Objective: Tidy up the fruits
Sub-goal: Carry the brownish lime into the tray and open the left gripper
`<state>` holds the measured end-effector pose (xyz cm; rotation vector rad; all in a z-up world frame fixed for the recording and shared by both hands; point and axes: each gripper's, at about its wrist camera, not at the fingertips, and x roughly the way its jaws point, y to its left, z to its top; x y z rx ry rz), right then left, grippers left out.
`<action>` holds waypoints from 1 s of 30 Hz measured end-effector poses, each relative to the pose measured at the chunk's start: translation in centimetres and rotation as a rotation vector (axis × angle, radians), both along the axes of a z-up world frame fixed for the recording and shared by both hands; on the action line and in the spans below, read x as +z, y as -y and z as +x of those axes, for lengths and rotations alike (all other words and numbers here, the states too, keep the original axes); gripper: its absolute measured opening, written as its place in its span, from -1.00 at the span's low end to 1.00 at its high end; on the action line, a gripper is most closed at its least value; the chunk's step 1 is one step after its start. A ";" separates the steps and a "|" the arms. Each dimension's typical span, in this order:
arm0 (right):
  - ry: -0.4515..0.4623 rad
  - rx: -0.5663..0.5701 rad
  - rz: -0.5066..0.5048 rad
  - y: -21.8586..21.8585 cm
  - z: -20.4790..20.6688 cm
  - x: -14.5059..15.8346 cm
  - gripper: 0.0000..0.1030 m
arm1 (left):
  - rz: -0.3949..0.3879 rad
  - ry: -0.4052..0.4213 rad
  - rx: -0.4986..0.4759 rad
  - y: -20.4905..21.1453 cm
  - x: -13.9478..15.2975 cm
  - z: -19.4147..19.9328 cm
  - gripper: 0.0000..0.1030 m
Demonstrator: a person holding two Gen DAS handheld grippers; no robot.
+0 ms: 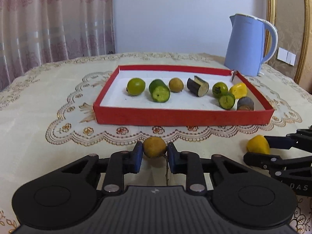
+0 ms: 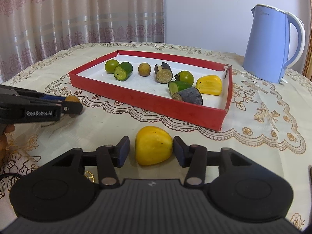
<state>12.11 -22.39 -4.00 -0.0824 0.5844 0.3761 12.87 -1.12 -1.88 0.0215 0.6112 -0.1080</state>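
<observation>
A red tray [image 1: 183, 117] [image 2: 148, 102] with a white floor holds several fruit and vegetable pieces: green round fruits, cucumber chunks, a brown longan [image 1: 175, 85], dark eggplant chunks and a yellow piece [image 2: 209, 84]. My left gripper [image 1: 154, 152] is shut on a brown longan [image 1: 154, 149] on the tablecloth in front of the tray; it also shows in the right wrist view [image 2: 71, 99]. My right gripper [image 2: 151, 150] stands around a yellow fruit piece [image 2: 153, 145] on the cloth; its right pad touches it, and a gap shows at the left pad.
A blue electric kettle [image 1: 247, 44] [image 2: 273, 46] stands behind the tray's right corner. The embroidered tablecloth [image 1: 48, 101] covers the table. Curtains hang behind at the left. A gold-framed edge [image 1: 301, 39] stands at the far right.
</observation>
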 end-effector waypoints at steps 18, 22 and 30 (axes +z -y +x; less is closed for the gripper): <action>0.003 -0.014 0.006 0.4 0.1 0.0 -0.22 | 0.138 0.089 0.006 3.5 3.3 3.0 -0.49; 0.005 -0.016 0.003 0.4 0.1 0.0 -0.24 | 0.167 0.095 0.008 4.1 3.3 4.1 -0.49; 0.009 -0.016 -0.010 0.2 -0.1 0.0 -0.24 | 0.196 0.080 0.012 5.1 3.3 7.1 -0.49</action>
